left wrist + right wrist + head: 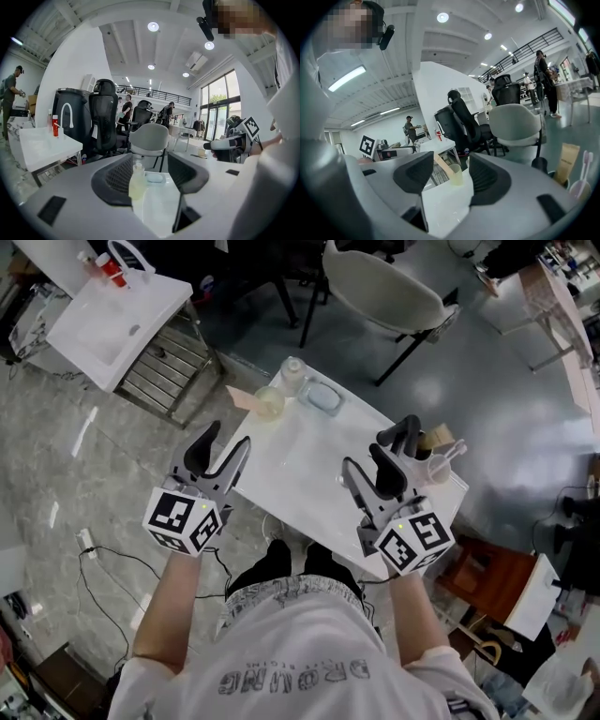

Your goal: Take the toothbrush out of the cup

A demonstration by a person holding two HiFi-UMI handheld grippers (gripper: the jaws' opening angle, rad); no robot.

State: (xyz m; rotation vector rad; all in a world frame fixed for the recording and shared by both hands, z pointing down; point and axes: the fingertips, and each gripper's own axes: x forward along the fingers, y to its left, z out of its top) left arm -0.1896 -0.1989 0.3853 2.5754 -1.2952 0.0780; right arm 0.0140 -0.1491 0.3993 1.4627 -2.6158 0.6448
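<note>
The white rectangular bench (300, 465) sits in the middle of the head view. Both tongs hover over its near edge. The left tongs (230, 437) are to the left of centre, with their jaws apart and nothing between them. In the left gripper view the left tongs (150, 173) frame a clear plastic bottle (137, 180) and a pale blue oval dish (153, 177), which stand further back on the bench.

The right tongs (380, 451) are to the right of centre and also spread with nothing held. Through the gap of the right tongs (447, 176), a yellowish translucent tumbler (456, 174) stands at the far edge.

The pale-handled toothbrush (453, 452) stands tilted in a clear plastic cup (433, 468) at the bench's right corner. The cup is just right of the right tongs and apart from them. In the right gripper view the toothbrush (585, 161) and its cup (580, 188) are at the lower right edge of the frame.

In the head view the bottle (292, 374), dish (322, 396) and tumbler (269, 404) cluster at the bench's upper corner.
</note>
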